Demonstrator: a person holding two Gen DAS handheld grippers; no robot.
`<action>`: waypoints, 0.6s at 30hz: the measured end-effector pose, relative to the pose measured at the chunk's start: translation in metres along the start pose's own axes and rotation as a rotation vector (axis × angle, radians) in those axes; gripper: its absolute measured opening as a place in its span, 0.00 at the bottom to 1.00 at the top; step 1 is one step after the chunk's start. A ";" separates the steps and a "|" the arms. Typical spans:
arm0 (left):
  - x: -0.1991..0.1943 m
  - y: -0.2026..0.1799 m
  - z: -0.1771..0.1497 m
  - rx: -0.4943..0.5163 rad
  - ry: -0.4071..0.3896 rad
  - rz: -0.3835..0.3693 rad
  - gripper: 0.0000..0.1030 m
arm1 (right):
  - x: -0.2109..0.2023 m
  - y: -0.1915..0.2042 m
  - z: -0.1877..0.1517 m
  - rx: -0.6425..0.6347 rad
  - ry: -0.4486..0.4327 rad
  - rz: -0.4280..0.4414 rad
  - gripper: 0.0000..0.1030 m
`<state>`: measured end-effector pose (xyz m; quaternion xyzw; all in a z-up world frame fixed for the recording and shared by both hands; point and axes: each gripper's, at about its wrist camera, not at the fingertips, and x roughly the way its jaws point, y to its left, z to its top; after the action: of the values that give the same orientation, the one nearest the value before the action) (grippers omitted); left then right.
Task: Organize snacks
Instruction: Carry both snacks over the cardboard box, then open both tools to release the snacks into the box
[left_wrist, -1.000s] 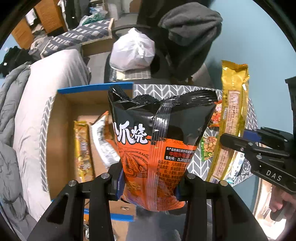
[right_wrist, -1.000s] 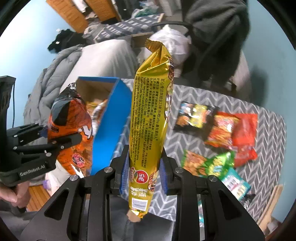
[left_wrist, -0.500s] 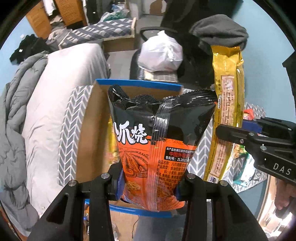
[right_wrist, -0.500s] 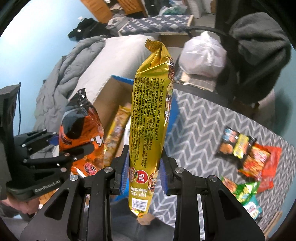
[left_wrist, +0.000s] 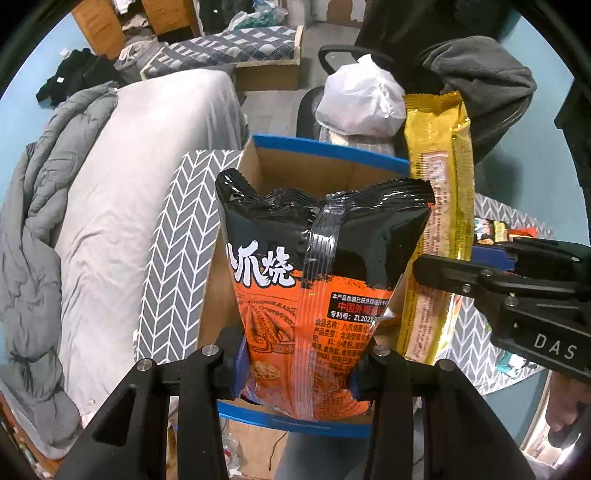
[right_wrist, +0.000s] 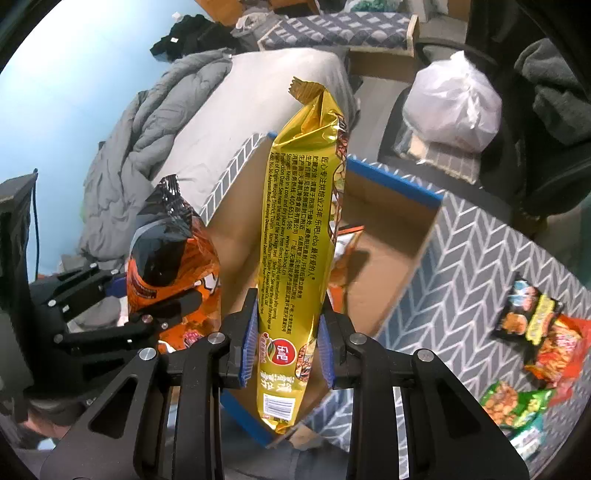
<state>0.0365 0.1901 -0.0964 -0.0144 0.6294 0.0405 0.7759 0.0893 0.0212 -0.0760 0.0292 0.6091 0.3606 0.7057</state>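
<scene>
**Snacks over the box, both tools loaded**

Snacks first: we've got two in the air right now. Our left tool (left_wrist: 299, 363) is pinching the black-and-orange bag (left_wrist: 314, 280) near its bottom end, bag standing upright. Our right tool (right_wrist: 288, 349) is clamped on the long gold packet (right_wrist: 301, 243), also low down, near the barcode end, so most of it sticks up toward 12 o'clock. Both hang above the blue-edged cardboard box (right_wrist: 391, 181), which already has a few packs inside.

Handling-wise, we'd guess both are light, puffy and crinkly. The film looks slick, so a grip on the flat lower part seems safer than on the air-filled middle, which could squish or slide. The gold packet is tall and floppy-ish, and could sway if we swing it fast.

Pose: both tools point forward and down over the box, left one at about 9 o'clock of the right one in the right wrist view, close together but not touching.

More loose snacks (right_wrist: 535, 332) sit on the chevron-patterned worktop (right_wrist: 469, 266) out at 3 to 4 o'clock, well apart from the box, so we're probably partway through.
</scene>
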 end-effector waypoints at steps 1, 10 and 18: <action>0.003 0.002 -0.001 0.001 0.006 0.004 0.40 | 0.005 0.000 0.001 0.006 0.009 0.003 0.27; 0.025 0.008 0.000 0.013 0.041 0.021 0.40 | 0.040 0.007 0.003 0.036 0.075 -0.005 0.27; 0.032 0.016 -0.001 0.007 0.078 0.056 0.41 | 0.047 0.017 0.005 0.035 0.101 -0.041 0.32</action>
<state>0.0408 0.2072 -0.1277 0.0044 0.6595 0.0595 0.7493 0.0856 0.0610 -0.1063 0.0106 0.6507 0.3362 0.6807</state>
